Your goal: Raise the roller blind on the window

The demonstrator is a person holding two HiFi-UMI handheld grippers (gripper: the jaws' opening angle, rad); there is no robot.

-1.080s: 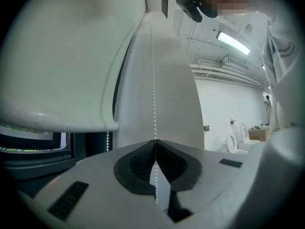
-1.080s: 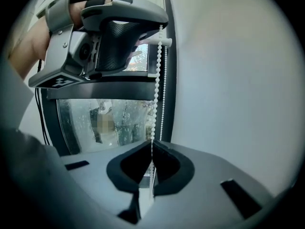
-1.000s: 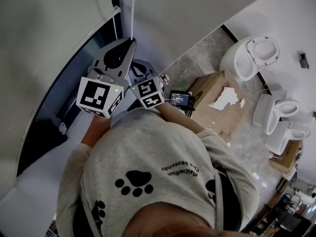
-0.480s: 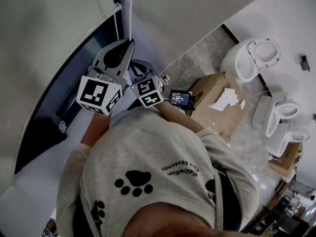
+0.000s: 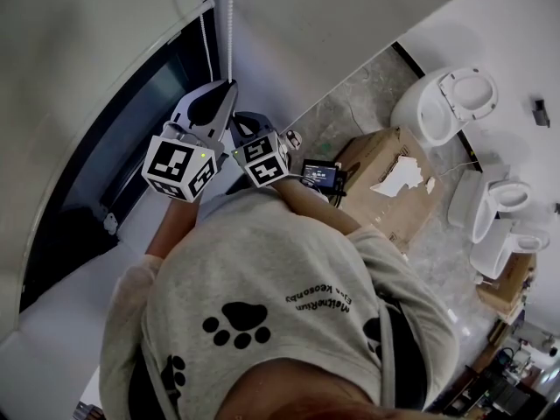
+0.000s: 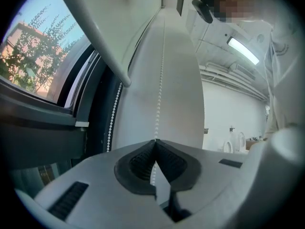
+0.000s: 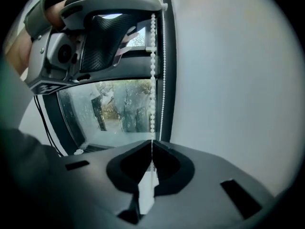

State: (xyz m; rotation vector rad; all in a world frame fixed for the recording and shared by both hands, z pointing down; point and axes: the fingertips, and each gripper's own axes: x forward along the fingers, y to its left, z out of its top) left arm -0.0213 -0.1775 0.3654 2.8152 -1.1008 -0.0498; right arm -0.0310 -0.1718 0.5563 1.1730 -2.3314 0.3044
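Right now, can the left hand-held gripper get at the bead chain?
Looks like yes: the left hand-held gripper is shut on the bead chain, nothing in the way. The right hand-held gripper grips the same strand below it.

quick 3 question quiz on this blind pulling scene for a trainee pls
1. True or false: the left gripper has its fingers shut on the bead chain.
2. The right gripper grips the chain: A above the left gripper, B below it, C not at all.
3. Which white fixture stands on the floor near the cardboard box?
Key: 1 true; 2 B; 3 a toilet.
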